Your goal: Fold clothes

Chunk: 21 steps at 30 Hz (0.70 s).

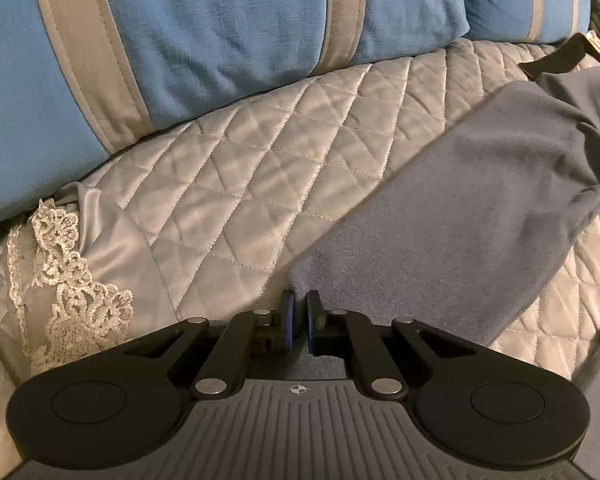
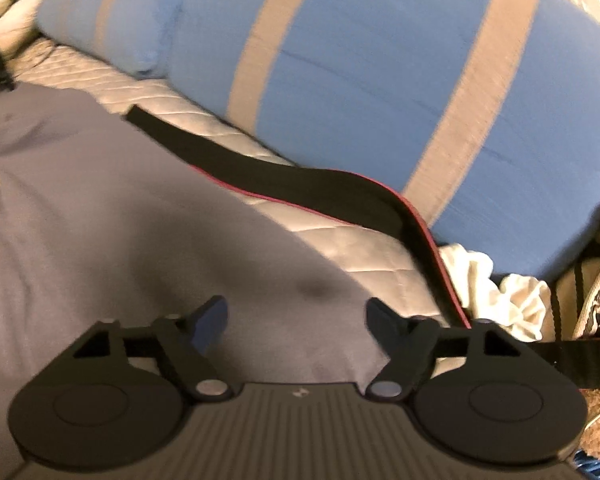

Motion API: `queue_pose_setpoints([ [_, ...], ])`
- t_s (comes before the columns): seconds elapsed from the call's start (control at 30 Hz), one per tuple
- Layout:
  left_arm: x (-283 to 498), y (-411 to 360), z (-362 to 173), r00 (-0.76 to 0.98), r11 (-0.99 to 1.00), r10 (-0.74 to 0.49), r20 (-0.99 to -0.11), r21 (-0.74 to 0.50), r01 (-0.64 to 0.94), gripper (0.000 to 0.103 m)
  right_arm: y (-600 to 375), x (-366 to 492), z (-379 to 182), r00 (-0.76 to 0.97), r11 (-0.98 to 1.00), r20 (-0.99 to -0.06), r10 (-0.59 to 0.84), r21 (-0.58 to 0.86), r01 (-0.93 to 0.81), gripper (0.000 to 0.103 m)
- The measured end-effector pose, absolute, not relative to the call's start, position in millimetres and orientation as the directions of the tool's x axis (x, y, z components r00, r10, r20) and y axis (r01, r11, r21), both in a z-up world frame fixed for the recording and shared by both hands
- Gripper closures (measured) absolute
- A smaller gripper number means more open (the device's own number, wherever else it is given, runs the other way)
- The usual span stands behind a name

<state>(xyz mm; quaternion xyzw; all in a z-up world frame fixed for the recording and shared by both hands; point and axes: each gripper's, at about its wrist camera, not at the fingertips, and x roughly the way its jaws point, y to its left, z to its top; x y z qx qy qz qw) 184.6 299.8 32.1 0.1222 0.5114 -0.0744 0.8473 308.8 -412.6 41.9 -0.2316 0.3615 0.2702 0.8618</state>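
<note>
Blue pillows (image 1: 228,28) with tan stripes fill my left view from 9 to 2 o'clock, stacked along the back of the bed. Same blue pillows (image 2: 360,92) run 11 to 3 o'clock on my right camera, which is blurred. Under them is the quilted bed cover (image 1: 260,168), pale, diamond stitching, spread through the middle of the left view; on the right camera a strip of the quilted cover (image 2: 364,248) shows between pillows and clothing.

The grey garment (image 1: 460,208) lies flat on the cover, running from centre out to 3 o'clock in my left view. On my right camera the grey garment (image 2: 100,220) takes up the whole 8 to 10 o'clock side and reaches under the tongs. A black strap (image 2: 300,188) with a red edge curves across the cover from 10 o'clock down to 4 o'clock. Crumpled white cloth (image 2: 500,292) sits at 4 o'clock beside it. A lace trim (image 1: 72,280) lies on the cover at 8 o'clock, left view.

My left tongs (image 1: 299,316) are pinched together on the near corner of the grey garment, fabric bunched between the pads. My right tongs (image 2: 296,320) stand apart above the garment, nothing between them.
</note>
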Motion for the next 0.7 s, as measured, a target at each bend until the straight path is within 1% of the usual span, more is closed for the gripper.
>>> queue_pose_setpoints([
  [0.07,185,299,32,0.465,0.96,0.004,-0.885,0.134,0.248,0.097,-420,324,36,0.597,0.761,-0.754,0.275,-0.209,-0.615,0.031],
  [0.23,187,293,31,0.464,0.952,0.027,-0.885,0.163,0.257,0.097,-440,360,17,0.577,0.8,-0.782,0.238,-0.179,-0.572,0.036],
  [0.27,187,292,30,0.464,0.95,0.03,-0.885,0.17,0.262,0.097,-444,366,14,0.567,0.807,-0.785,0.25,-0.155,-0.569,0.039],
  [0.3,187,292,30,0.465,0.949,0.032,-0.885,0.173,0.264,0.097,-448,370,12,0.557,0.815,-0.785,0.27,-0.121,-0.567,0.05],
  [0.33,187,292,30,0.465,0.949,0.031,-0.885,0.171,0.263,0.097,-451,373,10,0.545,0.819,-0.787,0.288,-0.093,-0.566,0.072],
  [0.37,187,293,30,0.467,0.95,0.029,-0.884,0.17,0.263,0.097,-451,375,9,0.533,0.821,-0.79,0.303,-0.068,-0.567,0.088],
  [0.43,187,293,30,0.471,0.95,0.029,-0.882,0.171,0.261,0.097,-448,373,9,0.531,0.812,-0.793,0.3,-0.08,-0.578,0.1],
  [0.53,185,293,30,0.479,0.95,0.031,-0.877,0.175,0.258,0.097,-445,367,15,0.567,0.806,-0.773,0.283,-0.128,-0.577,0.101],
  [0.63,184,294,34,0.5,0.951,0.042,-0.865,0.188,0.245,0.098,-447,359,32,0.643,0.822,-0.72,0.261,-0.184,-0.54,0.101],
  [0.7,182,295,43,0.538,0.951,0.068,-0.84,0.217,0.219,0.098,-449,352,47,0.697,0.829,-0.679,0.229,-0.239,-0.505,0.101],
])
